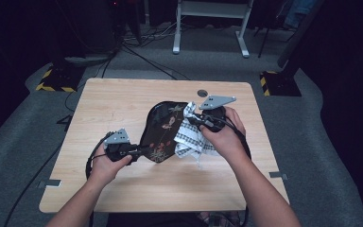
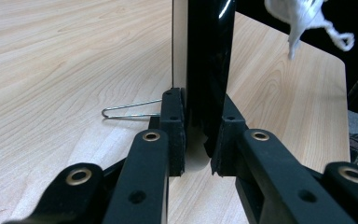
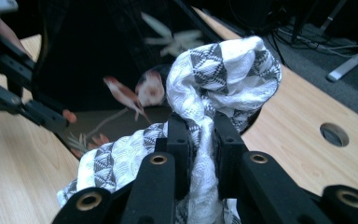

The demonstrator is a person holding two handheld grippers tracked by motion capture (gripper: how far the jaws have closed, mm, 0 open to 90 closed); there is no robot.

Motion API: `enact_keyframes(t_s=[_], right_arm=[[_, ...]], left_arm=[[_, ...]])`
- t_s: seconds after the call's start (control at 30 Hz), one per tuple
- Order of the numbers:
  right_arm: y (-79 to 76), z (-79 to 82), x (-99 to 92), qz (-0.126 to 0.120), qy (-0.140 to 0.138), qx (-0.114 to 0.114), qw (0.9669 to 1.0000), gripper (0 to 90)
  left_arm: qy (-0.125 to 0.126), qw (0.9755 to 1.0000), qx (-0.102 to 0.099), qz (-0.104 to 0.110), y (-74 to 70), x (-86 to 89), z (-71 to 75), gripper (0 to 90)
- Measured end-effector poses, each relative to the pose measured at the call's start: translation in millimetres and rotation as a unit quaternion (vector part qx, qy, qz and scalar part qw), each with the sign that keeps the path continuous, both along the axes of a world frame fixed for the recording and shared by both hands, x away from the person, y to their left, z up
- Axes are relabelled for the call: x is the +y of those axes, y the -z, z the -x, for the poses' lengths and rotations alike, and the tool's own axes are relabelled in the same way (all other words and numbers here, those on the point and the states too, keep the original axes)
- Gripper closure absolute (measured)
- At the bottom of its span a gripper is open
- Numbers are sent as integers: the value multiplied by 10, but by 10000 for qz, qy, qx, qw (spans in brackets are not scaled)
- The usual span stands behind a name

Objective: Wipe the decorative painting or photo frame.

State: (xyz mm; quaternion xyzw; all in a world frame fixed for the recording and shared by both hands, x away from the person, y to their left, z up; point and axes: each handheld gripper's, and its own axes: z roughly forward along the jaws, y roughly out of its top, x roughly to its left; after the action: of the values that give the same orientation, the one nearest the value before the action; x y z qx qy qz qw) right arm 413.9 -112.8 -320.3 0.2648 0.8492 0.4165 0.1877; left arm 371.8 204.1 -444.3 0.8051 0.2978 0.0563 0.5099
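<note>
At the centre of the high view, the left gripper (image 1: 134, 150) is clamped on the lower edge of a black flowered tray (image 1: 163, 127), tilted up off the desk (image 1: 123, 101). The right gripper (image 3: 200, 135) pinches a bunched black-and-white cloth (image 3: 223, 70) against the tray's right side
</note>
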Motion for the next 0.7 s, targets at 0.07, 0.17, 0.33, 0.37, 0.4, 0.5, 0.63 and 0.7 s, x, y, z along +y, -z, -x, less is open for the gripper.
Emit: enact_keyframes(t_s=[0.07,0.17,0.33,0.37,0.4,0.5,0.63,0.7], right_arm=[[-49,-14,25,-43,-16,-31,10000,806],[-104,-40,53,-111,-37,-21,9999,806],[-206,-87,88,-205,-30,-43,9998,806],[-241,-92,102,-241,-32,-65,9997,805],[-253,-93,109,-263,-43,-80,9996,805],[-294,-92,134,-432,-66,-153,9989,806],[-328,-98,163,-594,-92,-214,9980,806],[-352,-112,198,-674,-110,-195,9975,806]], left_arm=[[1,10000,0,0,0,0,0,784],[2,10000,-1,-1,0,0,0,784],[6,10000,2,2,1,0,1,784],[5,10000,-4,2,1,0,0,784],[5,10000,-4,2,1,0,0,784],[7,10000,-5,-3,1,-1,1,784],[9,10000,-2,5,1,-1,1,784],[11,10000,-4,5,1,-2,1,784]])
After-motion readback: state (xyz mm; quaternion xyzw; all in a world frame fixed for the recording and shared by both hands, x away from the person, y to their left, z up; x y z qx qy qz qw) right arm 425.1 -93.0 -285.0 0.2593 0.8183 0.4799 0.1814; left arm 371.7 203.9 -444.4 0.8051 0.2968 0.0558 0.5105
